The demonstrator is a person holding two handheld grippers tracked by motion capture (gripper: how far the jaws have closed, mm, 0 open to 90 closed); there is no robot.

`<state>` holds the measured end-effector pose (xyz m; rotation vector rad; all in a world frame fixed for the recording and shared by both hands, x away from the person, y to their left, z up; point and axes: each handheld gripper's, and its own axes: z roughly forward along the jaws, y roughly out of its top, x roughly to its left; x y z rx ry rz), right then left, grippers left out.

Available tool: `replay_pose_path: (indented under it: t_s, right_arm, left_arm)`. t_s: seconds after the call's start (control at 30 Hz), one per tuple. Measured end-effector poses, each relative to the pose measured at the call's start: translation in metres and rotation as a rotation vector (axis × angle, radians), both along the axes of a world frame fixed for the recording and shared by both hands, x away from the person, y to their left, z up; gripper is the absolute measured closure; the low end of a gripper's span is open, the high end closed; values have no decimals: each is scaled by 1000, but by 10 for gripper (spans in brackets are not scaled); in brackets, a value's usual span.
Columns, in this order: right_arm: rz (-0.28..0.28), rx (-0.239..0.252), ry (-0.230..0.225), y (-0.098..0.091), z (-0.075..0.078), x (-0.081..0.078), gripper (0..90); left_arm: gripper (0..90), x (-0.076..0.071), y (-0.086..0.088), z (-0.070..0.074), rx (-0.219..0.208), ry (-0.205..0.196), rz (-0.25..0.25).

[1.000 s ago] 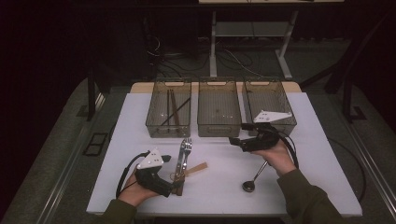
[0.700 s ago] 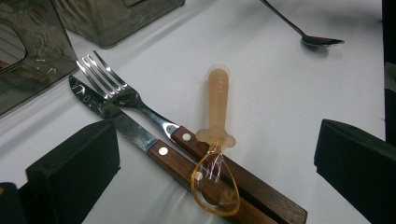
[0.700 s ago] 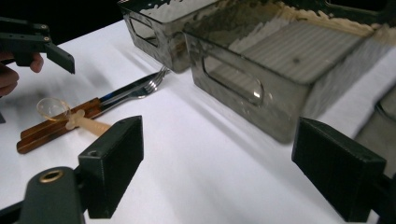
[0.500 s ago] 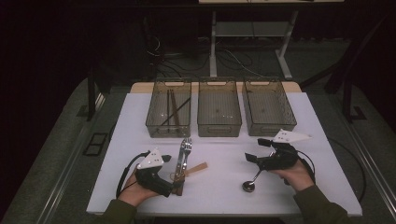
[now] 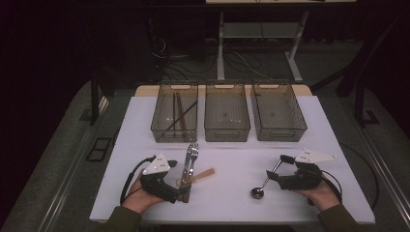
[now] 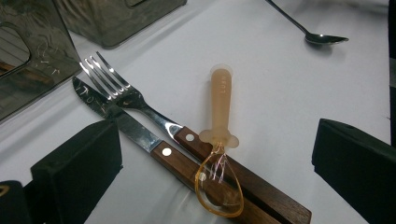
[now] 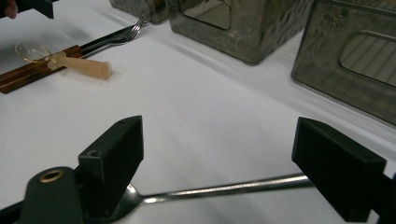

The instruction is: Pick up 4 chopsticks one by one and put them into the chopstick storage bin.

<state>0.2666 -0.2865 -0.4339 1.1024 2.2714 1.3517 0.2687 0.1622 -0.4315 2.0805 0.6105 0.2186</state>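
1. Tongs on my right (image 5: 271, 168) stand wide, jaws either side of the metal spoon's (image 5: 265, 182) handle, pads not pressing; spoon lies flat on the tabletop (image 5: 232, 159), bowl toward me. I judge that straddle sets up a handle pinch.
2. Left tongs (image 5: 183, 193) are open too, holding nothing, hovering over the wooden handles of fork (image 6: 140, 105) and knife (image 6: 121, 123).
3. Amber plastic spoon (image 6: 219, 154) rests across those handles, so it blocks a clean grab there.
4. Three bins behind: left bin (image 5: 174, 111) holds chopsticks, middle bin (image 5: 226, 112) and right bin (image 5: 278, 112) look empty.
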Motion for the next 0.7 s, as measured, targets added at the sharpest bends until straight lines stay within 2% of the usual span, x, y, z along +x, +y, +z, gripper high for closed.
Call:
replay_pose_path:
  t_s: [0.23,0.47,0.7]
  right_arm:
    - [-12,-1,-1,-11,-1,-8,165]
    - [-14,2,1,-11,-1,-7,165]
    - [-9,-3,2,-9,-2,-6,165]
  left_arm:
    - [79,3,-2,4,15,-10,-15]
    - [166,12,-9,6,20,-11,-17]
    - [336,21,-20,7,27,5,-53]
